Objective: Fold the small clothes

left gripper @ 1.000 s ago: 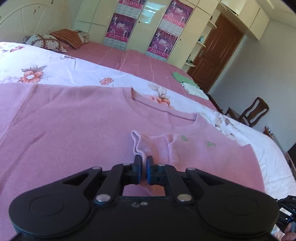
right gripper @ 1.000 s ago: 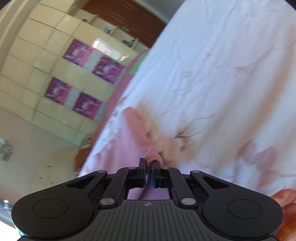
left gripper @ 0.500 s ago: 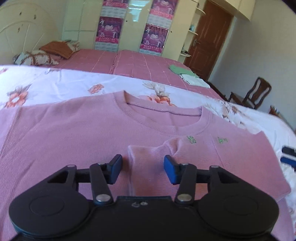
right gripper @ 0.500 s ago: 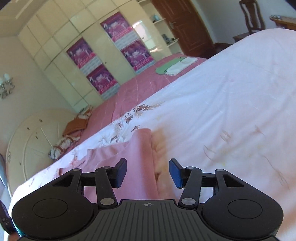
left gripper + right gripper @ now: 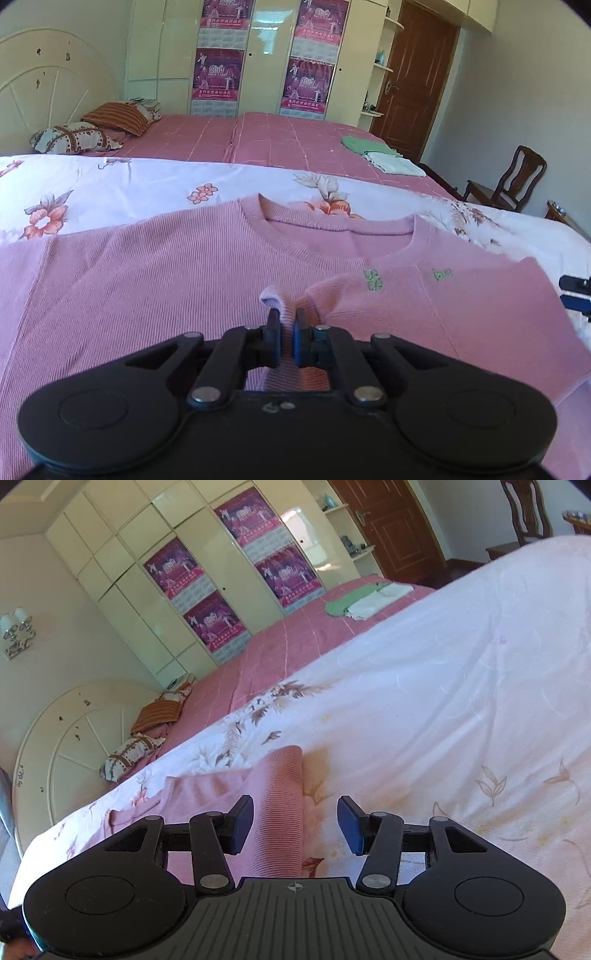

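A pink sweater is spread on the floral bed sheet at centre frame, its sleeve cuff pinched in the closed left claw. The right claw is held open (nothing gripped) over the sweater's edge. Folded clothes lie upper right; "2010" is legible on the wardrobe posters.

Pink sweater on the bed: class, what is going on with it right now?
A person with a gripper in each hand is folding a pink knit sweater spread on a floral bedsheet. The left gripper is shut on the cuff of a sleeve folded across the chest. The right gripper is open, its jaws having just opened, with the folded sleeve edge lying loose between them.
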### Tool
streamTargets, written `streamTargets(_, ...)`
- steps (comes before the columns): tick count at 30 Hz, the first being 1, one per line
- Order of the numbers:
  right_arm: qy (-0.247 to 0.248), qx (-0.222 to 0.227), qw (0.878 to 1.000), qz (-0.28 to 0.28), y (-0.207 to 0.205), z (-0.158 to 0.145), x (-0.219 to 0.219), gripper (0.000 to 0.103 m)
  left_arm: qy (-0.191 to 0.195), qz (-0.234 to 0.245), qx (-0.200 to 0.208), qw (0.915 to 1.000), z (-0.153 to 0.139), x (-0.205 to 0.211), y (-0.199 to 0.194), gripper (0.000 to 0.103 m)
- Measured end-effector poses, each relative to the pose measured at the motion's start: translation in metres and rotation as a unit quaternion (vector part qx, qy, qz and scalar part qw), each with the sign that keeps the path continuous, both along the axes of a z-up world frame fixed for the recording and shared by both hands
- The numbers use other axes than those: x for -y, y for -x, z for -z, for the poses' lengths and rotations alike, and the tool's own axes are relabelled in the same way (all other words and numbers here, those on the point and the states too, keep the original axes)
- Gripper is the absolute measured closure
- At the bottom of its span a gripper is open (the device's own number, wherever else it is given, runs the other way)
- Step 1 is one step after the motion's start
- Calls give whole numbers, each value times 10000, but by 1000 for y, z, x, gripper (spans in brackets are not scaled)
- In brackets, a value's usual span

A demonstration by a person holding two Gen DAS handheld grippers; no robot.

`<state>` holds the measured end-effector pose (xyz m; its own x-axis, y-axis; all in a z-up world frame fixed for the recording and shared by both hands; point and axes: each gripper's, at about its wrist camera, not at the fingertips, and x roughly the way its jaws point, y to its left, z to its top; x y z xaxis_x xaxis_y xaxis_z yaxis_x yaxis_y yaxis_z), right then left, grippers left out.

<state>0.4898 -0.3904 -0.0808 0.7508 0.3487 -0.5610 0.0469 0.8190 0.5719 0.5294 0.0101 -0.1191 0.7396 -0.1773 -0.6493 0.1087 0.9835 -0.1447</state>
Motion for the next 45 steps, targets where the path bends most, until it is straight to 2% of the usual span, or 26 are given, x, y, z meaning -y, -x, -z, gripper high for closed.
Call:
streamTargets(3, -40, 96, 9999, -47, -4, 1, -1, 54, -19, -49, -4, 10000, 4, 2, -1, 98)
streamTargets(4, 3, 134, 9999, -67, -5, 1, -1, 62, -34, -65, 12, 10000, 5, 3, -2, 98)
streamTargets(5, 134, 105, 9997, -168, -10, 3, -4, 89, -44, -80, 20, 10000, 5, 3, -2, 98)
streamTargets(6, 403, -108, 9988, -239, -18, 8, -9, 103, -47, -92, 11, 9999, 5, 4, -2, 98)
streamTargets(7, 632, -292, 9971, -307, -25, 15, -12, 103, -52, -96, -2, 9999, 4, 3, -2, 97)
streamTargets(9, 836, -249, 9954, -399, -30, 12, -14, 103, -106, -51, -11, 9999, 3, 4, -3, 97)
streamTargets(11, 975, -34, 9947, -319, -29, 0, -16, 103, -137, -31, -17, 9999, 4, 5, -3, 97)
streamTargets(15, 883, 393, 9941, -500, -44, -12, -25, 103, -228, -38, -12, 9997, 4, 9, -4, 97)
streamTargets(16, 1104, 193, 9918, -609, -53, -6, -31, 103, -234, -38, -17, 9997, 4, 8, -3, 97)
streamTargets(17, 1512, -230, 9855, -736, -64, 7, -40, 103, -225, -46, -40, 9997, 3, 7, -4, 96)
streamTargets(19, 1631, -130, 9833, -795, -67, 13, -43, 103, -250, -150, -41, 9996, -4, 3, 1, 86)
streamTargets(21, 1579, 1, 9847, -742, -54, 2, -42, 103, -366, -217, 208, 9989, -16, 1, 14, 64)
streamTargets(23, 1429, 310, 9853, -887, -30, -7, -43, 103, -149, -115, 425, 9989, -27, 5, 31, 65)
streamTargets(26, 1597, 136, 9809, -1101, -11, 2, -56, 103, -159, 351, 538, 9978, -21, 36, 47, 65)
streamTargets(27, 1742, -196, 9773, -1193, -13, 15, -63, 103, -120, 459, 385, 9981, -14, 44, 47, 65)
streamTargets(28, 1796, -43, 9772, -1131, -8, 22, -66, 103, -101, 536, 68, 9985, -2, 49, 41, 65)
streamTargets(29, 1784, -57, 9779, -1088, -8, 23, -66, 103, -91, 641, -44, 9979, 6, 51, 41, 66)
streamTargets(31, 1610, -226, 9820, -965, -6, 16, -63, 103, -216, 675, 59, 9975, 2, 51, 49, 67)
streamTargets(33, 1592, -79, 9832, -892, 11, 2, -58, 103, -175, 595, 138, 9980, -3, 44, 58, 62)
streamTargets(35, 1564, 51, 9832, -944, 35, -5, -57, 103, -222, 545, 15, 9983, 5, 36, 63, 61)
streamTargets(38, 1715, -283, 9780, -1152, 57, 15, -66, 103, -281, 620, 182, 9975, 6, 33, 68, 61)
streamTargets(39, 1691, -130, 9793, -1108, 63, 19, -68, 103, -291, 589, 174, 9977, 1, 34, 69, 61)
streamTargets(41, 1637, -263, 9817, -936, 61, 11, -72, 103, -172, 556, 328, 9978, -7, 30, 74, 57)
streamTargets(43, 1557, -23, 9851, -736, 64, 0, -73, 103, -296, 524, 32, 9982, 2, 27, 69, 55)
streamTargets(44, 1620, 21, 9841, -725, 65, -1, -76, 103, -324, 614, 141, 9975, 5, 25, 71, 54)
streamTargets(45, 1782, -150, 9810, -752, 63, 5, -81, 103, -351, 674, 168, 9970, 5, 25, 72, 54)
